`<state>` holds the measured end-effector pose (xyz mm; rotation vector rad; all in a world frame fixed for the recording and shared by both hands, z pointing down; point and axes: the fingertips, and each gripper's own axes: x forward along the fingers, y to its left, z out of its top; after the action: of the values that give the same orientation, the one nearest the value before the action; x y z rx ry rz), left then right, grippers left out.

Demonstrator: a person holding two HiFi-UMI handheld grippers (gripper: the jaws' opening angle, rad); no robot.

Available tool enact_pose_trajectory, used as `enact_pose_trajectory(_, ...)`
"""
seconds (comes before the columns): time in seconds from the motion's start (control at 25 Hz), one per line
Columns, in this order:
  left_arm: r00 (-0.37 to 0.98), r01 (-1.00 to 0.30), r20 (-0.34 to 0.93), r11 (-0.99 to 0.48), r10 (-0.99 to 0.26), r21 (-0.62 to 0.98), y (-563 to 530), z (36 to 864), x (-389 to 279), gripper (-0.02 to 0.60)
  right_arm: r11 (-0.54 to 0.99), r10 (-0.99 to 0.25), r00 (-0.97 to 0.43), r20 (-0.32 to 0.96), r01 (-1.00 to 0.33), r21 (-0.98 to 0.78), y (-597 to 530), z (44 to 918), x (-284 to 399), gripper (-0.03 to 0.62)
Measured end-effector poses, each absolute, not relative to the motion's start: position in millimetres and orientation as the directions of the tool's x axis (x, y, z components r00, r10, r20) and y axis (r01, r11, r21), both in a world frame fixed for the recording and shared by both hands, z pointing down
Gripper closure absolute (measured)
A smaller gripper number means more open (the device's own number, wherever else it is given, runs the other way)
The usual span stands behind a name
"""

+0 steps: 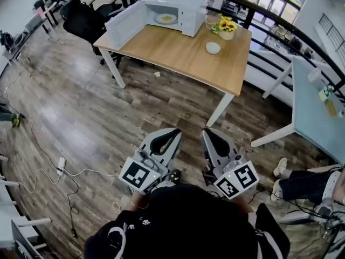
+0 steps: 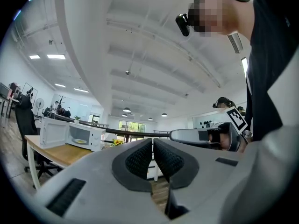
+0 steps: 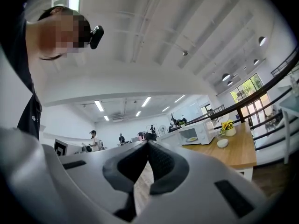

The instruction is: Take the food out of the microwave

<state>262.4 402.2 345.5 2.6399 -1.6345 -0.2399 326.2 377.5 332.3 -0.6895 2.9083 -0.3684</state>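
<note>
The white microwave [image 1: 186,7] stands at the far end of a wooden table [image 1: 178,55], its door [image 1: 126,23] swung open to the left. Inside lies a plate of yellow food [image 1: 165,18]. Both grippers are held close to my body, far from the table. My left gripper [image 1: 173,133] is shut with nothing between its pads. My right gripper [image 1: 207,134] beside it is shut and empty too. The left gripper view shows the microwave [image 2: 70,134] and the food [image 2: 80,141] at the left, beyond the left gripper [image 2: 153,143]. The right gripper view shows the microwave [image 3: 196,133] at the right, past the right gripper [image 3: 147,144].
A pot of yellow flowers [image 1: 226,28] and a white bowl [image 1: 213,48] stand on the table right of the microwave. A black office chair [image 1: 81,20] is at its left end. A white table [image 1: 318,107] and a seated person's legs [image 1: 302,182] are at the right. Cables [image 1: 59,169] lie on the wooden floor.
</note>
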Motion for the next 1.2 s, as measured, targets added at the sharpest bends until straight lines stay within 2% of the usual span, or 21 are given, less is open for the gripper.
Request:
enact_pose_trajectory(0.48, 0.475, -0.866, -0.115, -0.487, -0.872, 0.114, 387, 346, 240, 0.561, 0.817, -0.527, -0.848, -0.056, -0.487, -0.308, 358, 338, 310, 0.594)
enact_pose_trajectory(1.2, 0.486, -0.86, -0.105, -0.496, -0.868, 0.117, 373, 356, 192, 0.561, 0.793, -0.547, -0.836, -0.036, -0.504, -0.342, 347, 345, 265, 0.594)
